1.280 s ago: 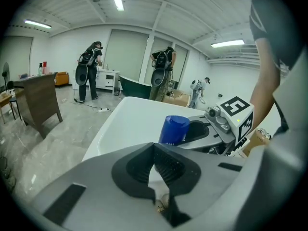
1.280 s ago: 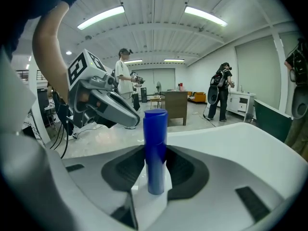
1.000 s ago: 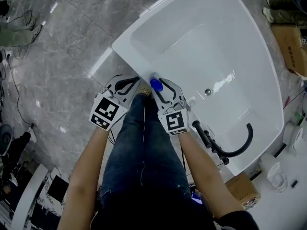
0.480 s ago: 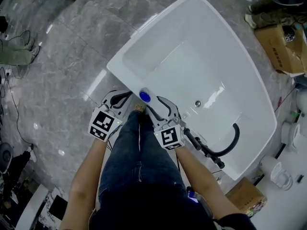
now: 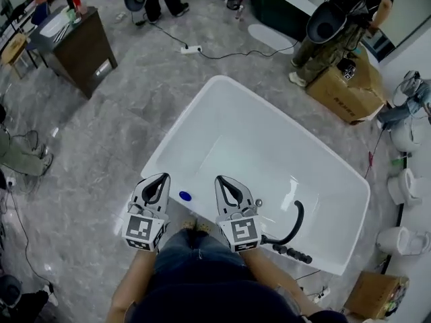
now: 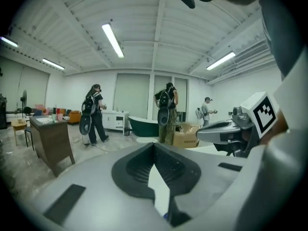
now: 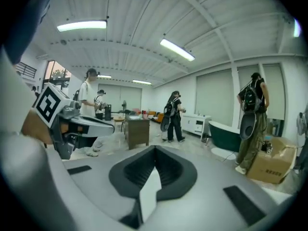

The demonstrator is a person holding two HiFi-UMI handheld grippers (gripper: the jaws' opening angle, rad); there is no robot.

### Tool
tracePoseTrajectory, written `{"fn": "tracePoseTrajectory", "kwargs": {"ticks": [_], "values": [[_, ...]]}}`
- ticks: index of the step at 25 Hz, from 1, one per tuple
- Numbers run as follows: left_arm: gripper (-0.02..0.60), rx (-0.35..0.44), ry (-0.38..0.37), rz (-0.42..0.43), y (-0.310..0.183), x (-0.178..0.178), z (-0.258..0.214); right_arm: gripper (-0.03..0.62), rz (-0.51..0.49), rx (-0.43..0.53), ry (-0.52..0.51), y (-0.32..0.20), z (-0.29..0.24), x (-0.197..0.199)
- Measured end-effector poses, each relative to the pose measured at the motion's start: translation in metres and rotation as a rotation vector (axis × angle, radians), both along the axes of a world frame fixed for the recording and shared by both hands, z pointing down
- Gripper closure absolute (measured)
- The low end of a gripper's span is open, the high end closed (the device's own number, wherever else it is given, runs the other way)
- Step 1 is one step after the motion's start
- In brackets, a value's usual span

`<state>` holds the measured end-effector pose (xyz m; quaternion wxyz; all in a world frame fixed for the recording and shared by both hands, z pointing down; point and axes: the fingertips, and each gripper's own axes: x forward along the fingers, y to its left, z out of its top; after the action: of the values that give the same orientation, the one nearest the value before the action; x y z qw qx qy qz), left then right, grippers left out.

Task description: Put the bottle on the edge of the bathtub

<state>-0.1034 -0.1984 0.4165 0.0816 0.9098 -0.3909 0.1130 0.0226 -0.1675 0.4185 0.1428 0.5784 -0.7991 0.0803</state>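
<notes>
**Bottle on the tub rim, both grippers empty**

The bottle (image 5: 184, 196) shows from above as a blue cap. It stands on the near rim of the white bathtub (image 5: 168, 155), close to the corner, and nothing touches it. I judge it upright, since only the cap faces the head camera. That footing on the flat rim is what the task asks for.

My right gripper (image 5: 224, 180) hangs just to one side of the bottle. Its jaws have just been closing and now meet with nothing between them. My left gripper (image 5: 160, 178) flanks the bottle on the other side, its jaws likewise together and empty.

Both grippers look out across the room rather than down at the rim. I read this as holding clear of the bottle so as not to knock it. I judge the placing done.
</notes>
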Motion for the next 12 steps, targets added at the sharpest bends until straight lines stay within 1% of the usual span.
{"fn": "tracePoseTrajectory", "kwargs": {"ticks": [3,5,7,9,12], "values": [[0.559,0.116,0.056,-0.040,-0.014,0.006,-0.071,0.566,0.039,0.122,0.010,-0.015,-0.068,0.012],[0.559,0.195,0.087,-0.050,-0.023,0.013,-0.118,0.566,0.051,0.222,0.016,-0.024,-0.116,0.019],[0.560,0.252,0.103,-0.053,-0.024,0.016,-0.158,0.566,0.071,0.293,0.024,-0.024,-0.155,0.024],[0.559,0.291,0.111,-0.052,-0.020,0.016,-0.189,0.566,0.101,0.332,0.031,-0.022,-0.183,0.026],[0.559,0.327,0.113,-0.055,-0.016,0.013,-0.215,0.566,0.130,0.363,0.033,-0.022,-0.210,0.025]]}}
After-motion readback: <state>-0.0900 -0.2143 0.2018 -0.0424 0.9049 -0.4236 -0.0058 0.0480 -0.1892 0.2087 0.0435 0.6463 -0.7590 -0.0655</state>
